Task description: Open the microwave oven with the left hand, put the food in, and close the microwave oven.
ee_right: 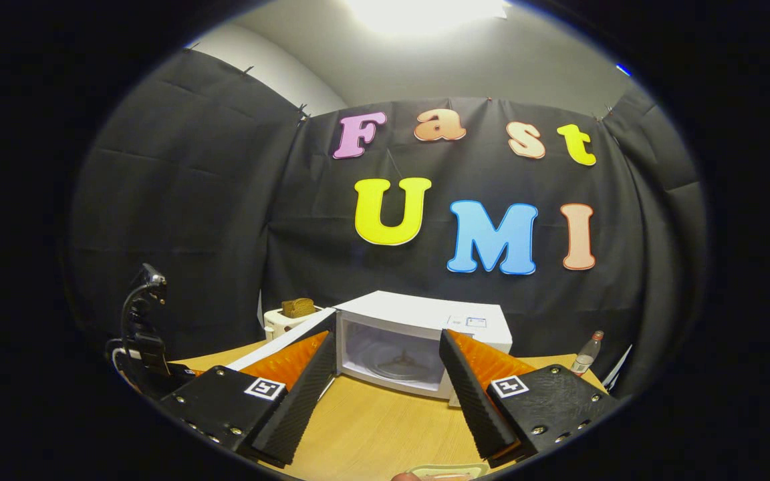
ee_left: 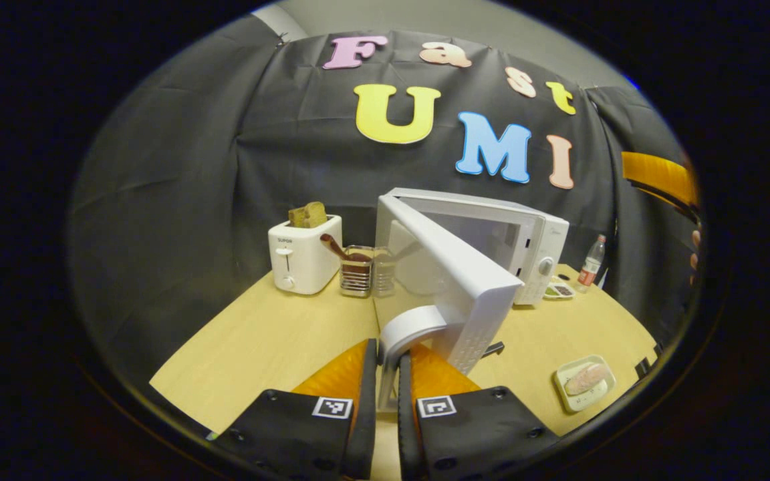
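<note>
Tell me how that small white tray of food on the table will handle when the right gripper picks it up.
The tray of food looks shallow and thin-walled, so probably light and somewhat flexible under a pinch. The food lies loose on it, so tilting may let it slide. Its low rim gives the right hand-held gripper, now open, little to grip; an edge pinch seems likeliest.

Dim booth, ceiling glare overhead, fisheye-warped edges
</note>
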